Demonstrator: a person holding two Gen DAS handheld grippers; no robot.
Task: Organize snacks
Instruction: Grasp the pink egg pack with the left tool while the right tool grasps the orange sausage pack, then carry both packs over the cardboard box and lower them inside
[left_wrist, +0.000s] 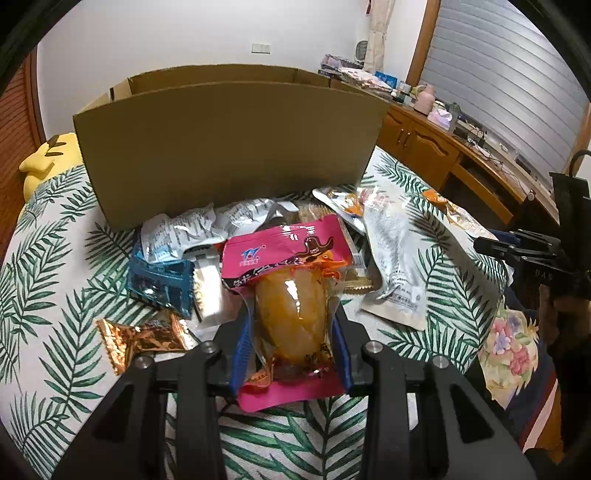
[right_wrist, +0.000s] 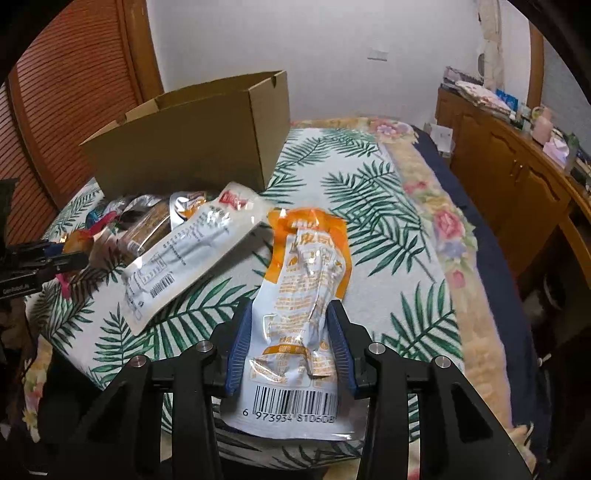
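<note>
My left gripper (left_wrist: 291, 317) is shut on a pink snack packet (left_wrist: 284, 251) with a yellow-brown piece inside, held above the pile. My right gripper (right_wrist: 290, 310) is shut on an orange and white snack packet (right_wrist: 306, 266), barcode end towards the camera. An open cardboard box (left_wrist: 229, 147) (right_wrist: 192, 147) stands behind the pile on the leaf-print cloth (left_wrist: 55, 258). Loose on the cloth are silver packets (left_wrist: 184, 232), a blue packet (left_wrist: 159, 277), a copper-coloured wrapper (left_wrist: 147, 339) and a long white packet (left_wrist: 395, 266) (right_wrist: 184, 258). The right wrist view shows the left gripper (right_wrist: 37, 262) at its left edge.
A yellow plush toy (left_wrist: 48, 155) lies left of the box. Wooden cabinets (right_wrist: 517, 177) with clutter on top run along the right wall. A floral blanket (right_wrist: 443, 221) borders the cloth on the right, where the bed drops off. A louvred wooden door (right_wrist: 74, 92) is behind the box.
</note>
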